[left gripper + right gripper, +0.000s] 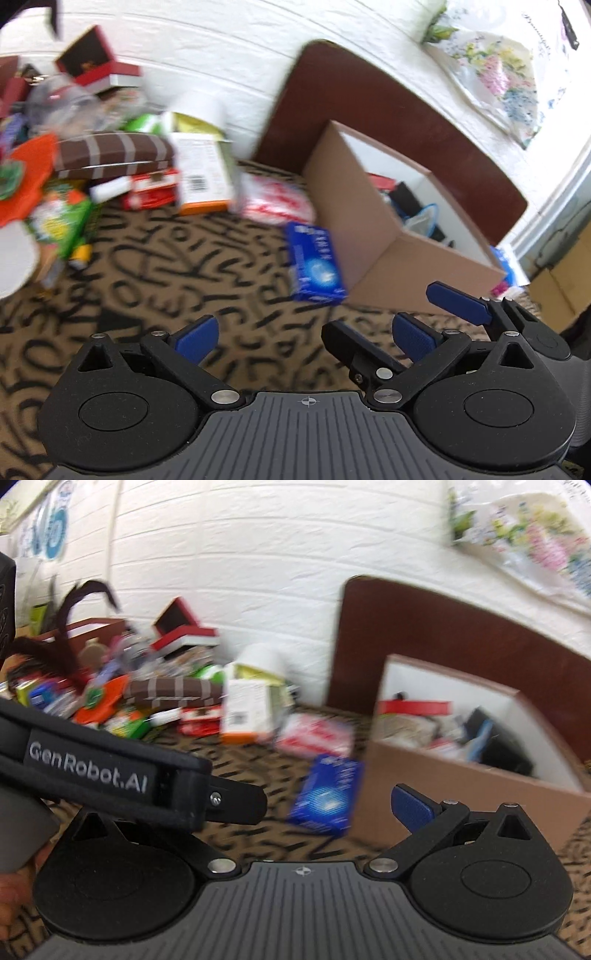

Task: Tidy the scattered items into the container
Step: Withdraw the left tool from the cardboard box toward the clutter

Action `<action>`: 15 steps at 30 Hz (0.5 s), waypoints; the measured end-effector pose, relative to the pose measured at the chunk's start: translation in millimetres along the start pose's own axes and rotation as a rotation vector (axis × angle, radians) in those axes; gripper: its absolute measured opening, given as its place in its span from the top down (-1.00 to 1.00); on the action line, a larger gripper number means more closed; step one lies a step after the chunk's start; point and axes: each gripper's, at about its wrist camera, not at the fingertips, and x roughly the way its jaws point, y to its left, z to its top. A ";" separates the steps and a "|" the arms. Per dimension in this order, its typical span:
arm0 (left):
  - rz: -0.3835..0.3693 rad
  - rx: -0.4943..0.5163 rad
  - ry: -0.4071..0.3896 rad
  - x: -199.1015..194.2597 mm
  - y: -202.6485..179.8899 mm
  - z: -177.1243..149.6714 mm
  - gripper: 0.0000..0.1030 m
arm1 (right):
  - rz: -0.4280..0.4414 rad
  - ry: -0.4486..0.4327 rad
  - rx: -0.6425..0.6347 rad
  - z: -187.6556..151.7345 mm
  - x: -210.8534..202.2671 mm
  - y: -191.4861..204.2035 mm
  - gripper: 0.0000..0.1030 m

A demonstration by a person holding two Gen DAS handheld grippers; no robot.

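Observation:
A brown cardboard box [347, 206] with several items inside stands on the patterned cloth; it also shows in the right wrist view [454, 794]. A blue packet [316, 264] lies against the box's near side, also in the right wrist view [327, 794]. A pile of scattered items lies to the left, with a striped brown case [114, 155] and a white-and-orange carton [201, 173]. My left gripper [306, 334] is open and empty above the cloth. My right gripper [325, 808] is open and empty; the left gripper's body [110, 771] hides its left finger.
A brown board [388, 110] leans on the white brick wall behind the box. A red gift box [96, 62] tops the pile. A pink-and-white bag [277, 201] lies between pile and box. The right gripper's blue fingers [458, 302] show beside the box.

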 end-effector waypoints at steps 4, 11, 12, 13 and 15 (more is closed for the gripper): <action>0.034 -0.026 0.003 -4.7 24.1 -9.2 -1.00 | 0.057 0.029 -0.007 -4.8 11.6 23.3 -0.99; 0.052 -0.081 -0.021 0.5 57.4 -3.5 -1.00 | 0.075 0.059 -0.033 -5.4 30.0 44.7 -0.99; 0.054 -0.087 -0.028 2.7 61.0 0.3 -1.00 | 0.073 0.059 -0.033 -4.4 33.3 45.2 -0.99; 0.056 -0.090 -0.038 5.0 64.2 4.8 -1.00 | 0.071 0.058 -0.034 -2.5 37.2 45.3 -0.99; 0.061 -0.091 -0.056 10.0 70.0 14.4 -0.95 | 0.064 0.048 -0.037 1.6 45.3 44.8 -0.99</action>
